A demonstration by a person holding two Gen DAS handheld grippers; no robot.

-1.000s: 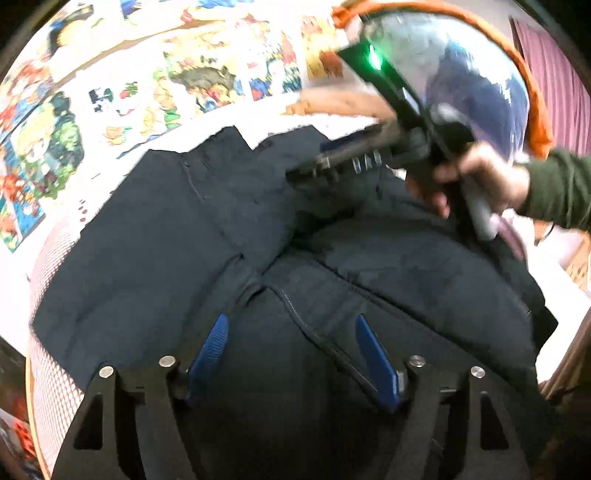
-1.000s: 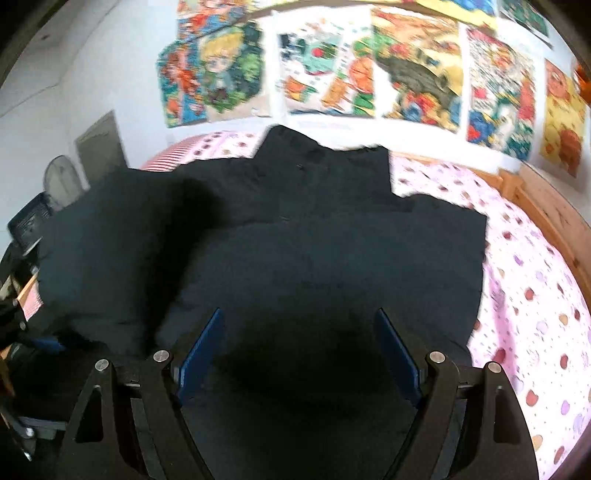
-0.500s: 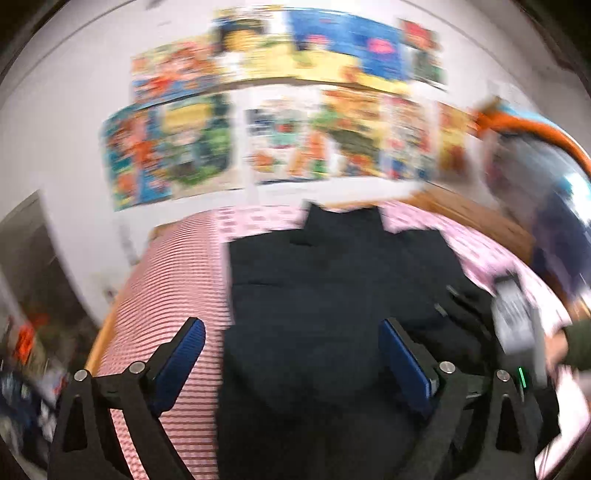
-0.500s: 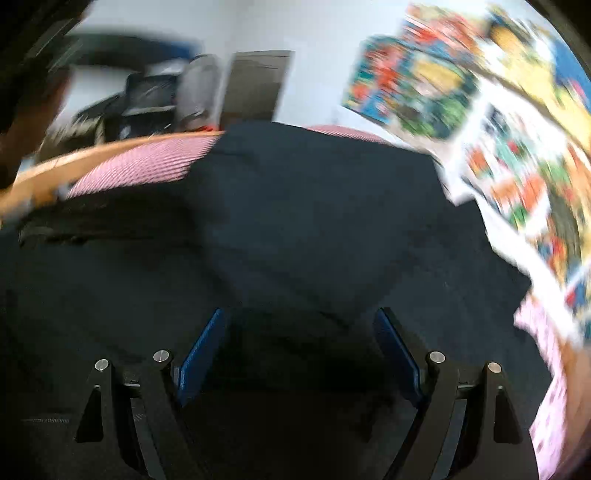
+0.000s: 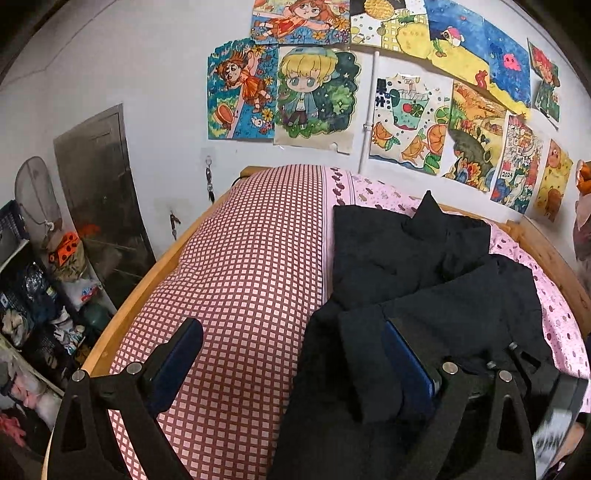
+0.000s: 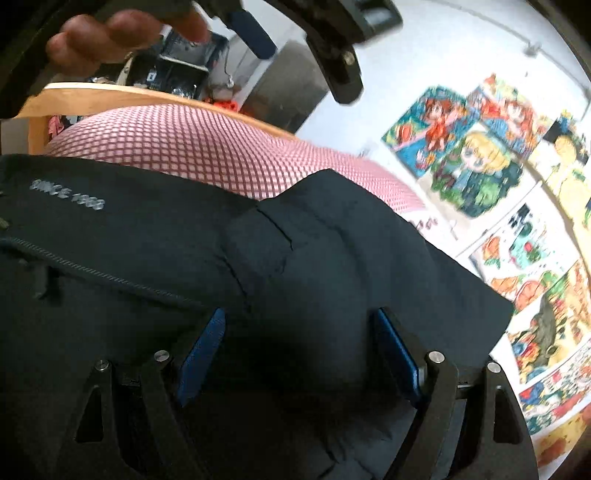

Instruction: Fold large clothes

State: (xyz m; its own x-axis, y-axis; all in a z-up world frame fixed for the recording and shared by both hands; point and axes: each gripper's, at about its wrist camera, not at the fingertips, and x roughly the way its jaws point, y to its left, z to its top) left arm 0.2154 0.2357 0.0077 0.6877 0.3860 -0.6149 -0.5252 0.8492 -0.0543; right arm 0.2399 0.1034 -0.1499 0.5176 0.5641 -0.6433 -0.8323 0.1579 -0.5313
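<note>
A large black jacket [image 5: 424,280] lies partly folded on the bed, toward its right side. My left gripper [image 5: 295,354] is open at the jacket's near left edge, its right finger against the black cloth and its left finger over the bare checked sheet. My right gripper [image 6: 299,347] is open low over the jacket [image 6: 314,251], which bears grey lettering near a zip seam. The left gripper [image 6: 258,33] and the hand holding it show at the top of the right wrist view. The right gripper's body [image 5: 546,376] shows at the lower right of the left wrist view.
The bed has a red-and-white checked sheet [image 5: 251,273] on the left and a pink dotted sheet [image 5: 561,317] on the right, inside a wooden frame [image 5: 147,284]. Posters [image 5: 317,96] cover the far wall. Cluttered shelves [image 5: 33,295] and a grey door [image 5: 99,192] stand left of the bed.
Both grippers have swung left. The left one moved from over the jacket's middle to its left edge over the checked sheet. Both stayed open.
</note>
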